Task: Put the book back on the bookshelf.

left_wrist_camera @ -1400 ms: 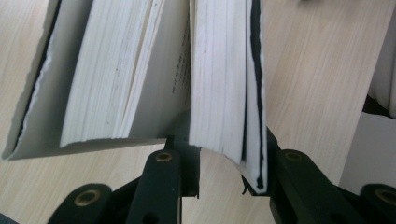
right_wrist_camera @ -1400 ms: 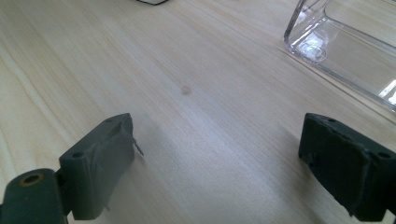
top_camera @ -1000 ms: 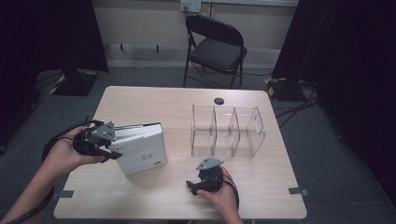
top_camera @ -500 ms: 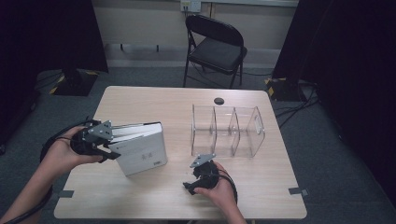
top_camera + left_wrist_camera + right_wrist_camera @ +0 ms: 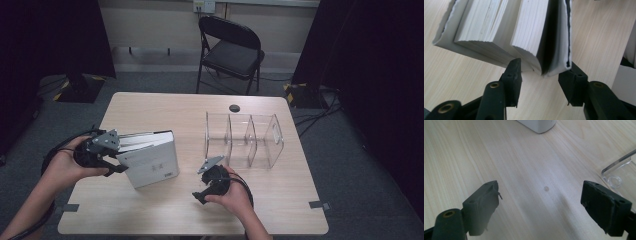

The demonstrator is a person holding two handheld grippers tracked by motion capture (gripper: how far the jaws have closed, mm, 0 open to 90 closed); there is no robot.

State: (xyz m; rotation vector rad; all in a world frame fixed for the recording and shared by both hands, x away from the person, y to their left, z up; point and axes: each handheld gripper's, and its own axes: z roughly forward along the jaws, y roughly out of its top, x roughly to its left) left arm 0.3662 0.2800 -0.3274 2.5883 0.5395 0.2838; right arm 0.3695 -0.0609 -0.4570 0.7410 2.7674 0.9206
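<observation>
A thick white paperback book (image 5: 150, 159) is seen on the light wooden surface (image 5: 165, 110), near its left edge. The left hand-held gripper (image 5: 541, 72) is set at the book's page edge; its jaws have just been opening, with part of the book between them, unpressed. The right hand-held gripper (image 5: 540, 195) is spread wide over bare wood, between the book and the clear acrylic divider rack (image 5: 245, 137).

the thick white paperback book (image 5: 506, 37) fans its pages from ten to one o'clock on the pale wooden table (image 5: 599, 37). the left gripper (image 5: 540, 77), its jaws just opening, straddles the book's lower corner without pressing.
</observation>
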